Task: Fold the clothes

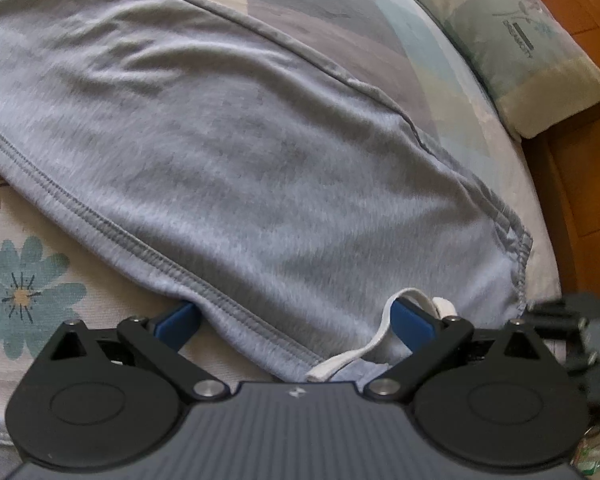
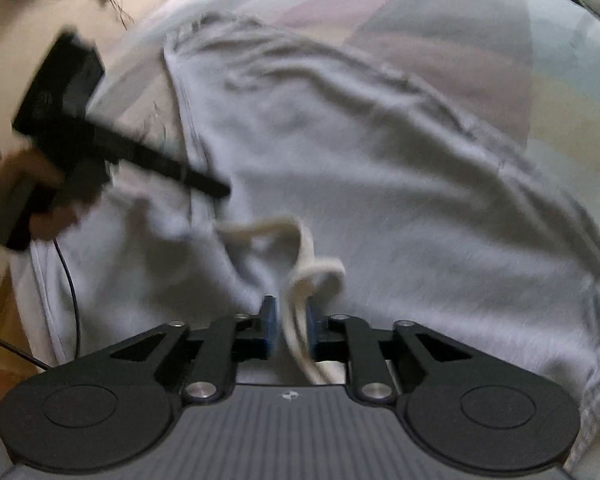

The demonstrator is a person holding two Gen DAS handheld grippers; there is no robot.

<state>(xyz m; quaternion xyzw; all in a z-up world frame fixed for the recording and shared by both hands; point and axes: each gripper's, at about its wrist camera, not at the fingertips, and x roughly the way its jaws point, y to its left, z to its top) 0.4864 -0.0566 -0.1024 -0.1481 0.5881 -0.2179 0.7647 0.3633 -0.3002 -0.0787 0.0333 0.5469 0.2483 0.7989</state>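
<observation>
Grey sweatpants (image 1: 260,168) lie spread on a floral bedsheet (image 1: 28,280). My left gripper (image 1: 296,320) stands open, its blue fingers (image 1: 178,320) wide apart at the pants' stitched edge, with cloth lying over the gap. A white drawstring (image 1: 364,344) drapes past the right finger. In the blurred right wrist view my right gripper (image 2: 290,328) is narrowly open over the pants (image 2: 380,200). The drawstring (image 2: 300,280) runs between its pads, close to the right one, with a gap showing on the left. A hand (image 2: 32,196) holds the left gripper (image 2: 220,191) at the pants' left side.
A pillow (image 1: 512,52) rests at the far right of the bed, against orange-brown wooden furniture (image 1: 580,184). The mattress edge curves down on the right. A black cable (image 2: 70,288) hangs by the bed's left side, above the floor (image 2: 60,12).
</observation>
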